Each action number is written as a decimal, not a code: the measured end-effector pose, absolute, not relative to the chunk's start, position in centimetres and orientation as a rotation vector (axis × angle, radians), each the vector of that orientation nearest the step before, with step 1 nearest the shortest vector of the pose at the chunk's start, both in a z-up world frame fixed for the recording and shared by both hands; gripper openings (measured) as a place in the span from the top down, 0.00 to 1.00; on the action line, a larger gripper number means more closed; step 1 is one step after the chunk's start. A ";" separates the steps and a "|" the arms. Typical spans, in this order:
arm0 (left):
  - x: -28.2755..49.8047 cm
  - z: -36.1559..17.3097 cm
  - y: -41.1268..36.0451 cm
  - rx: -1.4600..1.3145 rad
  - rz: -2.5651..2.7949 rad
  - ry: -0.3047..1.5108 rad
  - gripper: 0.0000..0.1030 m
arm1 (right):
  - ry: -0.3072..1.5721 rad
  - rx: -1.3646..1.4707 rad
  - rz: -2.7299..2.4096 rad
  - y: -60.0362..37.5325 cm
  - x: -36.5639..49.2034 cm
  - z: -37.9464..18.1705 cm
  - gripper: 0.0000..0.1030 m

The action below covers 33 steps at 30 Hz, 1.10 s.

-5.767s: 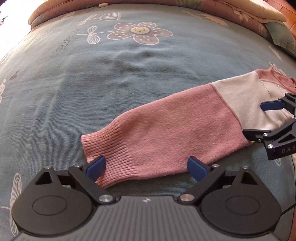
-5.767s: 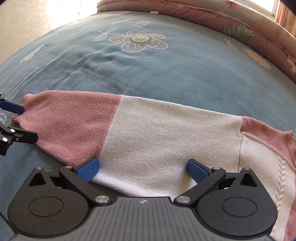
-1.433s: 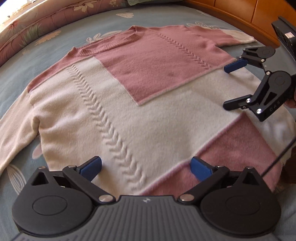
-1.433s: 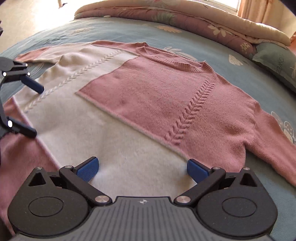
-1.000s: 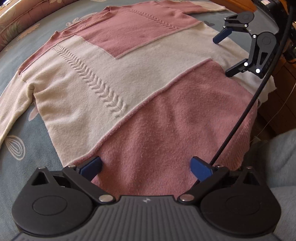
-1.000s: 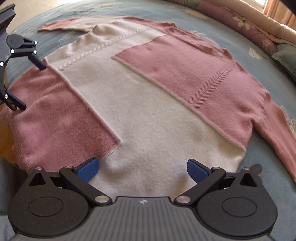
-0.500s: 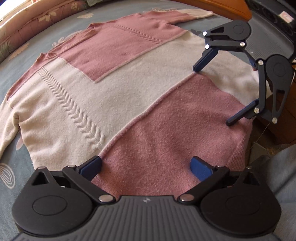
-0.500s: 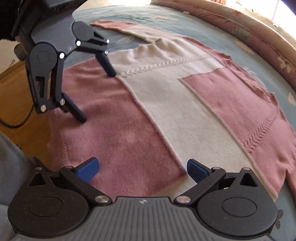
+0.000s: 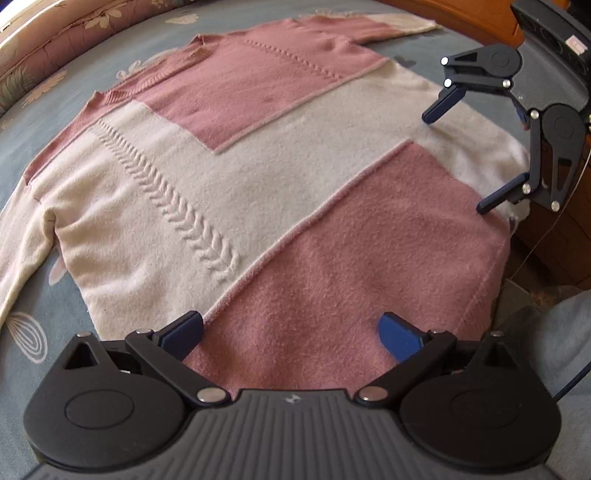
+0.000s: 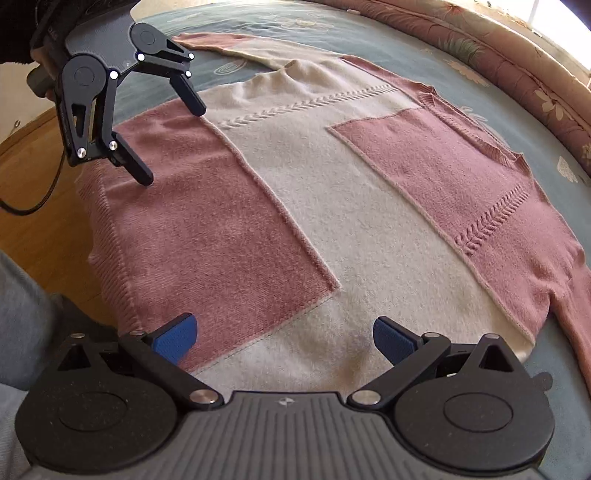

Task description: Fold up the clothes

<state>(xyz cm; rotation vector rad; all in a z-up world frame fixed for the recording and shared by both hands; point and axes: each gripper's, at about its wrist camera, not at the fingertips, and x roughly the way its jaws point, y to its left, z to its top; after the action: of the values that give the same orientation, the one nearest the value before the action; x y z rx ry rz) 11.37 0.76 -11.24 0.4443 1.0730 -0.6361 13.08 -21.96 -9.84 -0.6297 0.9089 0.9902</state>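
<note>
Pink-and-cream sweater (image 9: 280, 192) flat on blue bedspread (image 9: 22, 147), left tongs (image 9: 291, 332) and right tongs (image 10: 282, 338) spread apart above hem

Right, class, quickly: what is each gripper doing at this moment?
Left gripper: open, holding nothing, over the sweater hem.
Right gripper: open, holding nothing, over the sweater.

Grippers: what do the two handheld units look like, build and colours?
Both match: the left gripper and right gripper have a black ribbed body, two round black side discs, black linkage arms with silver pivot screws, and blue pads on the fingertips. A small logo sits at the body's front edge. A black cable trails from each. The person wears grey trousers and a dark sleeve.
</note>
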 end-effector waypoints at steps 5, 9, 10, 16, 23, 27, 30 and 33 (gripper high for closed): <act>10.0 -10.6 3.0 0.445 -0.606 1.144 0.01 | 0.993 -0.574 0.970 -25.1 12.5 -10.4 0.00; 11.0 -9.3 2.9 0.412 -0.591 1.113 0.03 | 1.011 -0.609 0.980 -25.9 11.8 -10.7 0.00; 11.5 -9.2 2.5 0.401 -0.598 1.095 0.03 | 1.016 -0.603 0.978 -25.8 11.8 -10.7 0.00; 13.7 -10.7 0.1 0.441 -0.668 1.042 0.03 | 1.001 -0.596 0.997 -25.9 11.8 -10.8 0.00; 13.6 -10.8 4.1 0.468 -0.653 1.126 0.01 | 0.960 -0.578 1.014 -26.6 11.6 -10.9 0.00; 14.2 -9.4 3.6 0.486 -0.703 1.139 0.02 | 0.981 -0.595 1.012 -26.0 11.8 -10.5 0.00; 15.7 -8.7 2.3 0.521 -0.756 1.052 0.02 | 0.957 -0.573 1.016 -25.3 12.9 -9.3 0.00; 18.8 -8.5 0.9 0.519 -0.775 0.981 0.01 | 0.849 -0.568 1.021 -24.1 15.6 -8.1 0.00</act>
<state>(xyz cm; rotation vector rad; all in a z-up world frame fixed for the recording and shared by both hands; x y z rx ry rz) 18.83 0.86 -8.46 0.5186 0.9806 -0.7748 15.57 -24.08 -8.10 -0.5681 0.8489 1.0207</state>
